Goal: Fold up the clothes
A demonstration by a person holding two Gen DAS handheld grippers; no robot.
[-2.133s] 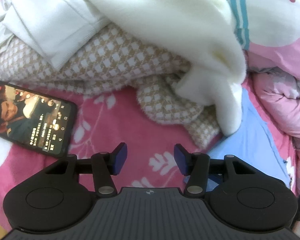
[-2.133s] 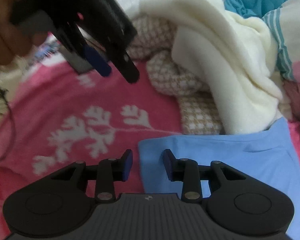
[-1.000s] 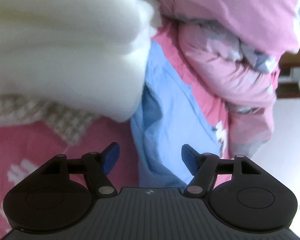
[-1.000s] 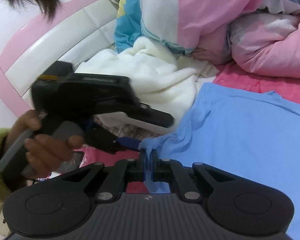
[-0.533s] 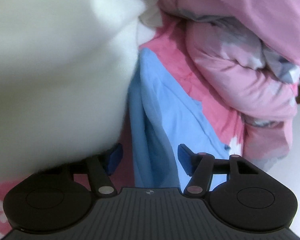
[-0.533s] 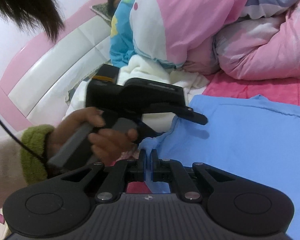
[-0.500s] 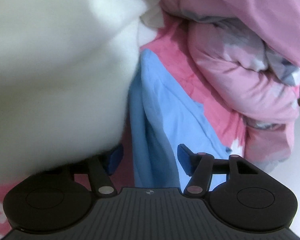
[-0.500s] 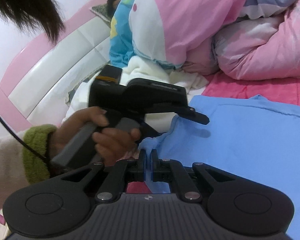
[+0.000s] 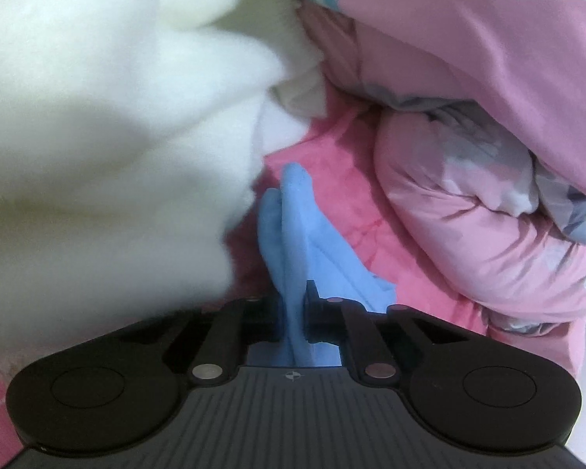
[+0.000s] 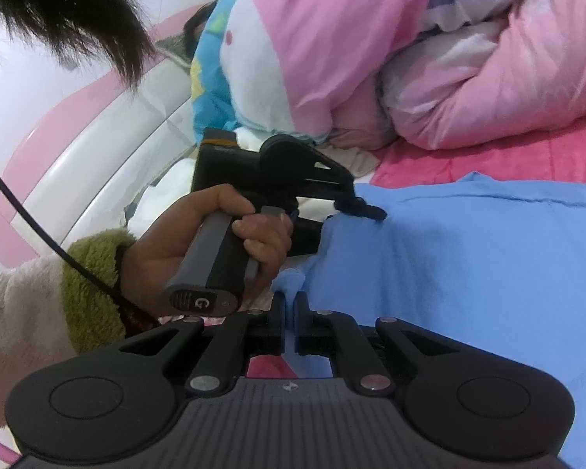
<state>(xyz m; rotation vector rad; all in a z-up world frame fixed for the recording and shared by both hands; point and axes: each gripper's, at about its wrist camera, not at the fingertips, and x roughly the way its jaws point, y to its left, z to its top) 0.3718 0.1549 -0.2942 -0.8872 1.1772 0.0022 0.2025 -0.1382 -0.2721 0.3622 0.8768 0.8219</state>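
1. Nearest, left gripper (image 9: 293,305): jaws closing, pads already pressed on a bunched fold of the blue garment (image 9: 293,234), which rises between them and runs back under the gripper body.
2. Right gripper (image 10: 289,312): jaws drawn together on a corner of the blue garment (image 10: 468,258); a small tuft of the cloth stands just above the fingertips.
3. Blue garment, right wrist view: spread flat over the pink bedspread (image 10: 527,156), extending to the right of the right gripper and away from it.
4. Person's hand (image 10: 215,242), green fleece cuff (image 10: 90,285) at the wrist: wrapped round the grey handle of the left gripper (image 10: 355,207), whose tip meets the garment's edge just beyond the right gripper.
5. Black cable (image 10: 39,234): crosses the cuff, left of the garment.
6. Cream fleece (image 9: 117,117): blurred, immediately left of the garment's pinched fold in the left wrist view.
7. Pink quilt (image 9: 468,215): bundled, beyond and to the right of the garment, resting on the bedspread (image 9: 351,195).
8. Pink-and-white headboard (image 10: 78,136): farthest back, behind the hand.
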